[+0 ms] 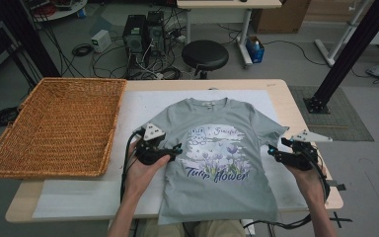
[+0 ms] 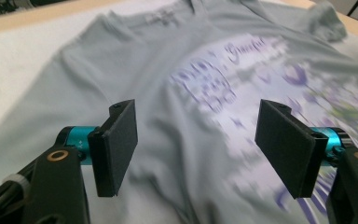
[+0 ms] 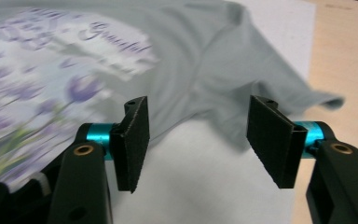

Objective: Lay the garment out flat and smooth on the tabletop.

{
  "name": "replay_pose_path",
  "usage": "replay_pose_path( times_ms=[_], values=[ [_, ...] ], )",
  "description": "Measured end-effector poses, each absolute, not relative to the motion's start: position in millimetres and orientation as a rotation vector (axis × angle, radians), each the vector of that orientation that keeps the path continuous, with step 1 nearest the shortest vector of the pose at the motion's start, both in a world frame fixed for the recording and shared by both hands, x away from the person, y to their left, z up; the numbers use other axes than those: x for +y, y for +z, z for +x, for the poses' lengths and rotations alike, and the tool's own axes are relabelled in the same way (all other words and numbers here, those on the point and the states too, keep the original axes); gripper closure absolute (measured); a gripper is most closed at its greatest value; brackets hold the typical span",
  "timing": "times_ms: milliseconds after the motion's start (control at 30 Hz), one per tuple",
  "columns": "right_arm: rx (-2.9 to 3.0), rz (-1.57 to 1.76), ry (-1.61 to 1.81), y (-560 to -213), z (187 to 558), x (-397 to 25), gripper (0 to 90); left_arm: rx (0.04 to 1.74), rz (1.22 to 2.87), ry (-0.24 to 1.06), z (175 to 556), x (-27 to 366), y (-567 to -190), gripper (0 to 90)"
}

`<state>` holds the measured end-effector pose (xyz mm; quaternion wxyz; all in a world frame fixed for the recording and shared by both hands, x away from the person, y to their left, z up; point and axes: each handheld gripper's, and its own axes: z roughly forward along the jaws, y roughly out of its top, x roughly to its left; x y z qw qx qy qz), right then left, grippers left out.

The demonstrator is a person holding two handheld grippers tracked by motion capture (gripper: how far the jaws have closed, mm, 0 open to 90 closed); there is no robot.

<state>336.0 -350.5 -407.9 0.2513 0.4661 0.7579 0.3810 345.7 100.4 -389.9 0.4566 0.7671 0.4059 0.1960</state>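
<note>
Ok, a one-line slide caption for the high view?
Grey T-shirt spread flat on the table, open left gripper and right gripper at its sides, wicker basket alongside.

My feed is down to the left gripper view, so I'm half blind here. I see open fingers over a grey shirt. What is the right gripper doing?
Observer: The right gripper is open too, fingers apart, beside the shirt's right sleeve and holding nothing.
Operator: Is the shirt spread out or bunched?
Observer: It lies flat, print up, collar away from the person, and its hem hangs over the near table edge.
Operator: Anything beside the shirt on my side?
Observer: A wicker basket sits at the table's left end, partly over the edge, with nothing in it.
</note>
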Motion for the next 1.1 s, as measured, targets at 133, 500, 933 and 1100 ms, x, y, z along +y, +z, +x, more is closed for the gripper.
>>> replay_pose_path(
  times_ms=[133, 500, 933, 1100],
  values=[
    [2.070, 1.331, 0.938, -421.5, 361.9, -359.2, 57.1, 0.995, 1.881, 0.512, 362.6, 99.6, -380.9, 29.7],
    [2.115, 1.322, 0.890, -446.1, 362.9, -365.0, 87.2, 0.989, 1.908, 0.523, 383.7, 98.6, -382.5, 29.7],
    [2.052, 1.357, 1.008, -437.1, 340.7, -367.4, 64.9, 1.005, 1.890, 0.513, 388.1, 102.5, -384.0, 29.7],
    [2.044, 1.320, 0.984, -421.3, 361.8, -361.7, 68.9, 1.031, 1.881, 0.522, 393.3, 106.4, -381.5, 29.7]
  ],
)
